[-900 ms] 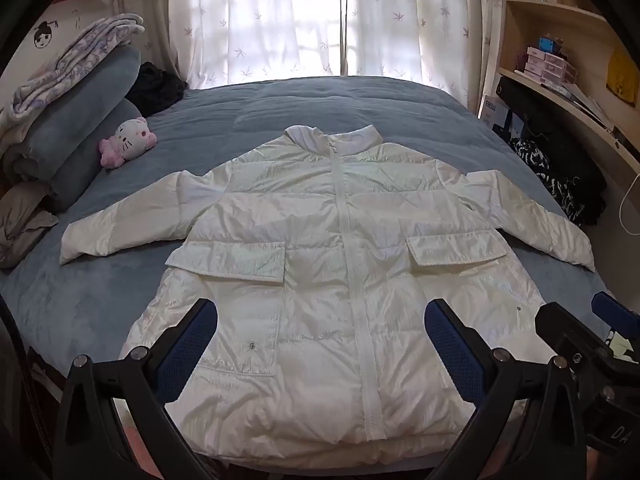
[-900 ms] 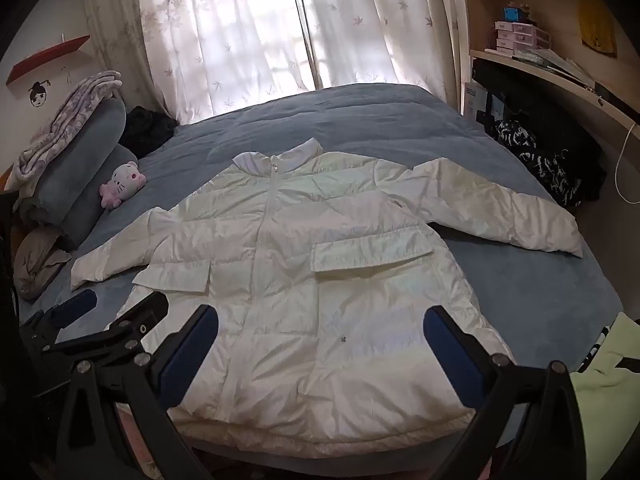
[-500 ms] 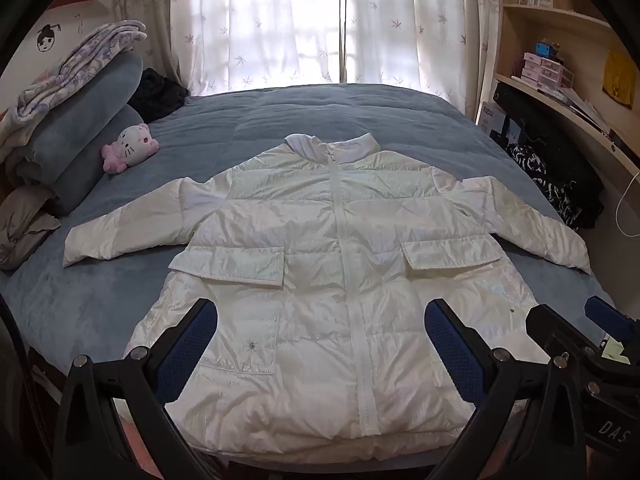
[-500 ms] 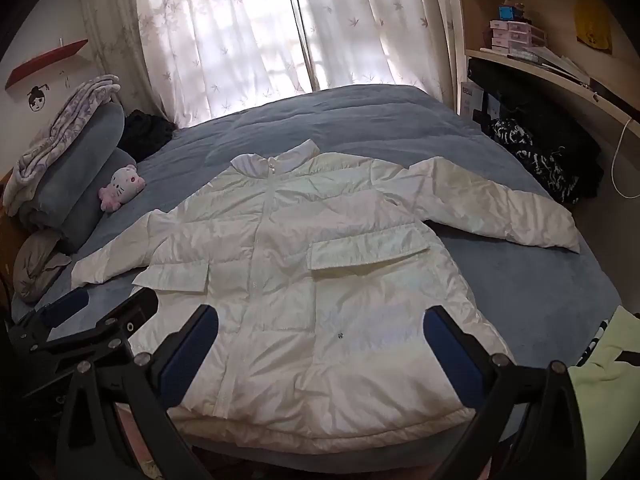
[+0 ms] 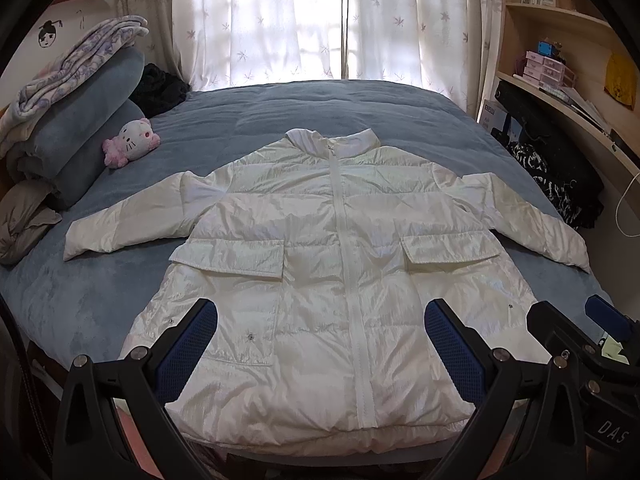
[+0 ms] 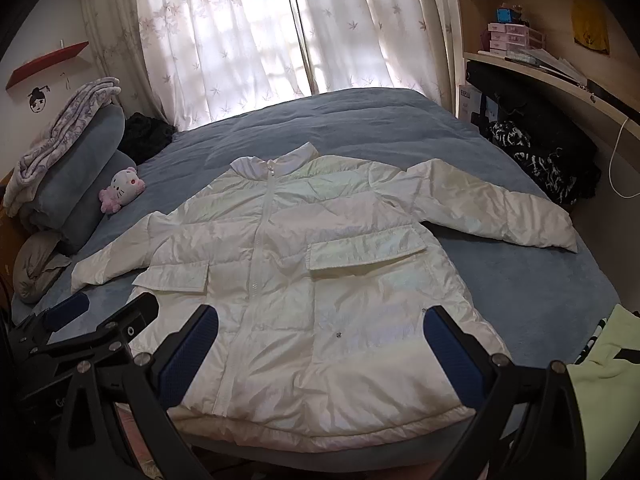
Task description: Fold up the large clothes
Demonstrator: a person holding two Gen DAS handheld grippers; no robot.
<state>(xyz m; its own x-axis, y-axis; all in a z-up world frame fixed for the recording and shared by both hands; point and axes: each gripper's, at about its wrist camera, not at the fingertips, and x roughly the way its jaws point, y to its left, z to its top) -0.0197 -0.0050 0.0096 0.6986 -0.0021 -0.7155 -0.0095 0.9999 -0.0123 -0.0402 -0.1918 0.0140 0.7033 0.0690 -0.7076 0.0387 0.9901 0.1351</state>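
Nearest in the left wrist view, the left tool (image 5: 320,340) is held above the hem of the jacket with its jaws spread wide; nothing is gripped between the blue pads (image 5: 188,344). In the right wrist view the right tool (image 6: 320,344) is likewise held with its jaws fully apart and empty, above the lower front of the garment. Each tool is seen at the edge of the other's view: the right tool (image 5: 576,344) at the lower right of the left view, the left tool (image 6: 100,320) at the lower left of the right view.

Beyond the tools, a white puffer jacket (image 5: 332,264) is laid flat and face up on the blue bed (image 5: 320,116), its zip closed down the middle. Its hem is placed at the near edge of the bed and its collar (image 5: 332,142) is pointed towards the window. Both sleeves are spread outward to the sides, and two flapped pockets are seen on the front. At the lower right of the right view, a pale green garment (image 6: 604,364) is partly seen beside the bed.

Farther back on the left, a pink and white plush toy (image 5: 130,142) is set against a stack of rolled blue bedding (image 5: 80,120), which is topped by a patterned blanket (image 5: 72,64). A dark heap of clothing (image 5: 160,88) is seen behind that. On the right, wooden shelves (image 5: 560,20) are fitted along the wall, with dark patterned items piled beneath. At the far end, white floral curtains (image 5: 320,20) are drawn across a bright window.
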